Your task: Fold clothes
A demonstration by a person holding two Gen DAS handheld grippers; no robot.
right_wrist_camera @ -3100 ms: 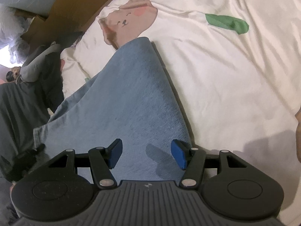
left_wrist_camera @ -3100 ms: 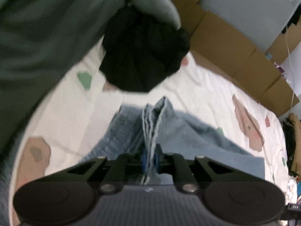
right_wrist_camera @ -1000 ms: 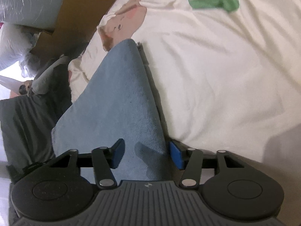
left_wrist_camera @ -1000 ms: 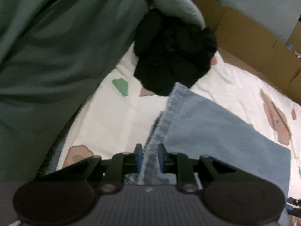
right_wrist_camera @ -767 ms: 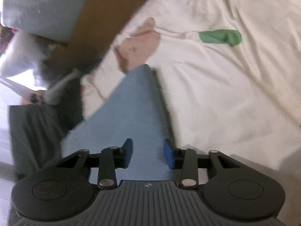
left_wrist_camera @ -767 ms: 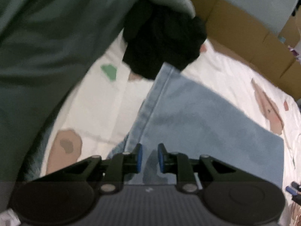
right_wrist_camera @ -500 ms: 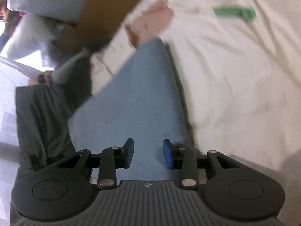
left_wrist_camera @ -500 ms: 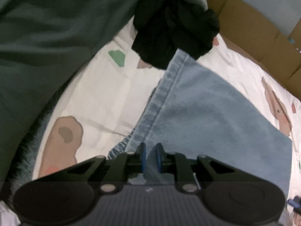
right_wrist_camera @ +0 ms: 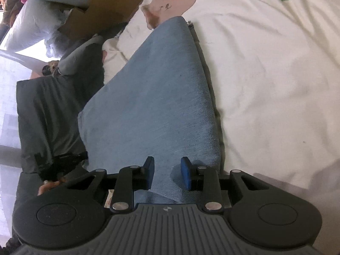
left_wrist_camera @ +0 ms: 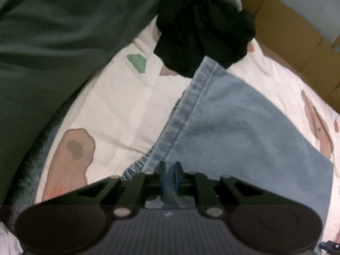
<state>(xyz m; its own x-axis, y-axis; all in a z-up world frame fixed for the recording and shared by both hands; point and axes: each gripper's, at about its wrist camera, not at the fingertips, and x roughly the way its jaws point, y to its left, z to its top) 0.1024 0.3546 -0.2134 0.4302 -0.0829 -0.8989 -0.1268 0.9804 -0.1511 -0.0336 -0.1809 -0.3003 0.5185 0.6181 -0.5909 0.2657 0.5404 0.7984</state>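
Folded blue denim garment (left_wrist_camera: 244, 131) lying flat on a bed sheet (left_wrist_camera: 119, 106), cream with printed bears and green patches. In the left wrist view the garment's stitched hem (left_wrist_camera: 187, 110) runs as a long straight edge from the left claw (left_wrist_camera: 169, 175) up and away to the black cloth bundle (left_wrist_camera: 204, 27); the garment's body spreads rightward from that hem. In the right wrist view (right_wrist_camera: 153, 97) its long axis runs from the right claw (right_wrist_camera: 167, 175) away toward the bear print (right_wrist_camera: 170, 4), narrowing to a rounded far corner.

Left claw: blue pads nearly pressed together, pinching the denim just beside the hem. Right claw: pads partly spread, having just been closing; the denim lies between them, and no pad visibly presses it.

Around the garment: the black bundle touches or overlaps the hem's far end; a dark green garment (left_wrist_camera: 53, 42) worn by the person fills the side left of the hem. Cardboard boxes (left_wrist_camera: 293, 42) line the bed's far edge, beyond the garment. Bare sheet (right_wrist_camera: 265, 74) lies open to the right of the denim in the right wrist view.
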